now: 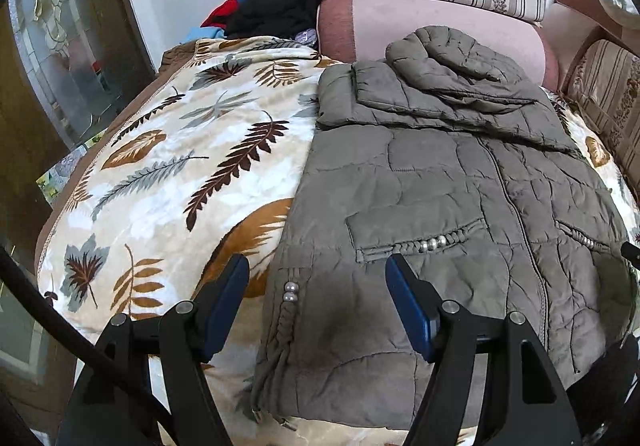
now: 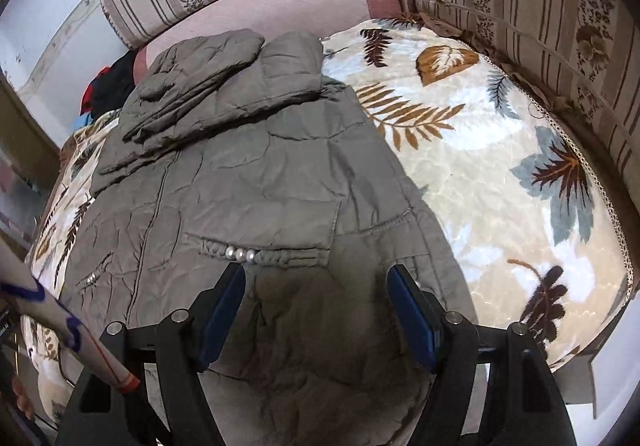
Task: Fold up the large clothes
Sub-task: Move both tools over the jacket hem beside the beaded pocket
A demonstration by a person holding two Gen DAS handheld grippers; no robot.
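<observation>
We have the grey-brown quilted padded jacket lying front-up on the cream plush blanket printed with brown and grey leaves, which covers a sofa seat, with its sleeves already folded across the chest and its hem nearest us. The step in hand, as we judge it, is to take the hem at both corners and carry it up over the folded sleeves. To do that well we should bring each gripper down onto its own corner, pinch through all the padded layers rather than the top shell only, lift both sides together so the fold line stays straight, and keep clear of the pearl-beaded pocket trim. Starting at the left, the left gripper stands with its blue-padded jaws spread wide and nothing between them; it hovers over the jacket's left edge near the hem, one jaw above the blanket and the other above the fabric, and we cannot tell whether it touches. Further right, the right gripper is likewise spread wide and empty, poised above the lower right part of the jacket just below the beaded pocket.
</observation>
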